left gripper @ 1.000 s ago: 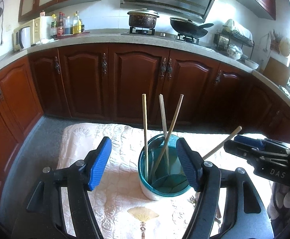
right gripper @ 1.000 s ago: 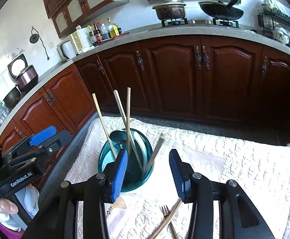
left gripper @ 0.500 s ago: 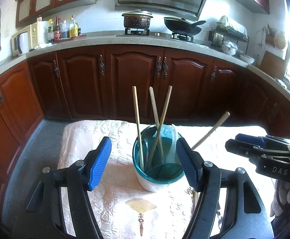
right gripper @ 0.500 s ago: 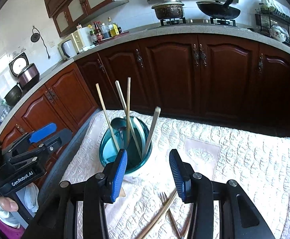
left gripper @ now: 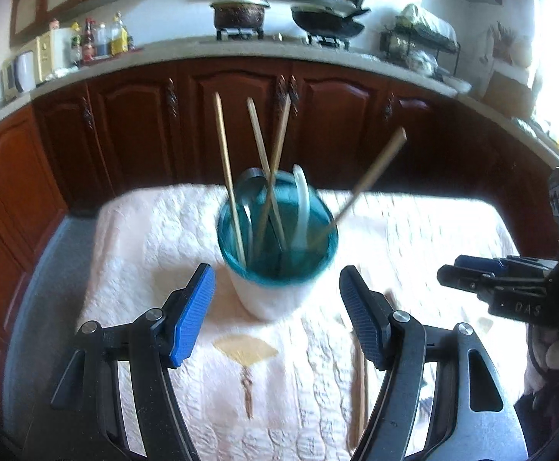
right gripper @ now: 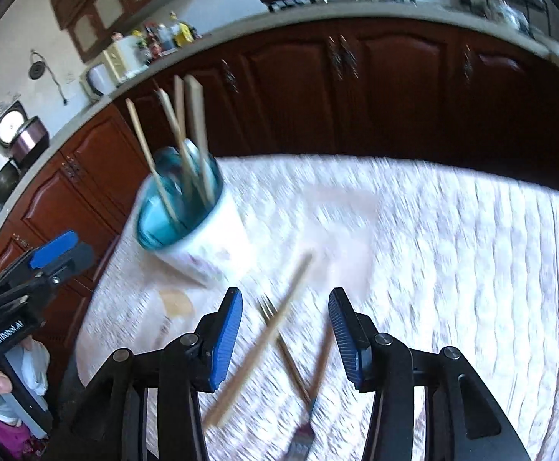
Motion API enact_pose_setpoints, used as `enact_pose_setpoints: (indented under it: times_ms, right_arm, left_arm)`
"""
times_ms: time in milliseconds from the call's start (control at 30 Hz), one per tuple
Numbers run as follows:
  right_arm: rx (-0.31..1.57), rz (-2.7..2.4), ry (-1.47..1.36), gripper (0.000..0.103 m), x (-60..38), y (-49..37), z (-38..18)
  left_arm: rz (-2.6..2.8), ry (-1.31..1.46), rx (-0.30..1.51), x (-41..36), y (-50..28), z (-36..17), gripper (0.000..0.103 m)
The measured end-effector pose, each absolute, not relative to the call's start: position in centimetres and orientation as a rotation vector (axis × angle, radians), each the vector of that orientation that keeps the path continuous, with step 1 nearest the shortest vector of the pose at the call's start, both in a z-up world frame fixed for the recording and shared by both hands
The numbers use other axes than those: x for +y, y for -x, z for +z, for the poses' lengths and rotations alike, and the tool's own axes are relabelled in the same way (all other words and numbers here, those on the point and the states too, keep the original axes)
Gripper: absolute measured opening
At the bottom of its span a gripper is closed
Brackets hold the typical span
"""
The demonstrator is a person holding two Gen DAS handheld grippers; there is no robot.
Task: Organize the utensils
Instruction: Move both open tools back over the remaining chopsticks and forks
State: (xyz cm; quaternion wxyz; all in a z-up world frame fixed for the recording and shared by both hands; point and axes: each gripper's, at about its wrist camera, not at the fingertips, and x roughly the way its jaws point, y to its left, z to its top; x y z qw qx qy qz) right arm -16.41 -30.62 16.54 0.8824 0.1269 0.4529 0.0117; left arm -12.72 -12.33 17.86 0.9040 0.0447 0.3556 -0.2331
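Observation:
A white cup with a teal inside stands upright on the quilted cloth and holds several wooden chopsticks and two spoons. My left gripper is open and empty, just short of the cup. In the right wrist view the cup is at the left. My right gripper is open and empty above a loose chopstick, a fork and another utensil lying on the cloth. The right gripper also shows in the left wrist view.
Dark wooden cabinets and a countertop with a pot and a wok run behind the table. A chopstick lies on the cloth under my left gripper's right finger. The person's left hand and gripper sit at the left.
Both grippers have drawn back and up from the cup. The right gripper let a chopstick drop into the cup and now hovers over the loose utensils. The view is motion-blurred.

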Motion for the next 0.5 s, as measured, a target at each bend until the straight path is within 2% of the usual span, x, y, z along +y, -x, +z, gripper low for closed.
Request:
enact_pose_setpoints:
  times_ms: [133, 267, 500]
  right_arm:
    - [1.004, 0.009, -0.290, 0.045, -31.8, 17.7, 13.2]
    - [1.048, -0.004, -0.314, 0.037, -32.3, 18.1, 10.5]
    - [1.070, 0.029, -0.353, 0.035, -31.6, 17.8, 8.5]
  left_arm:
    - [-0.527, -0.099, 0.808, -13.2, 13.3, 15.3, 0.068]
    - [-0.575, -0.105, 0.873, -14.6, 14.0, 12.9, 0.066]
    - [-0.671, -0.134, 1.011, -18.0, 15.3, 8.2, 0.041]
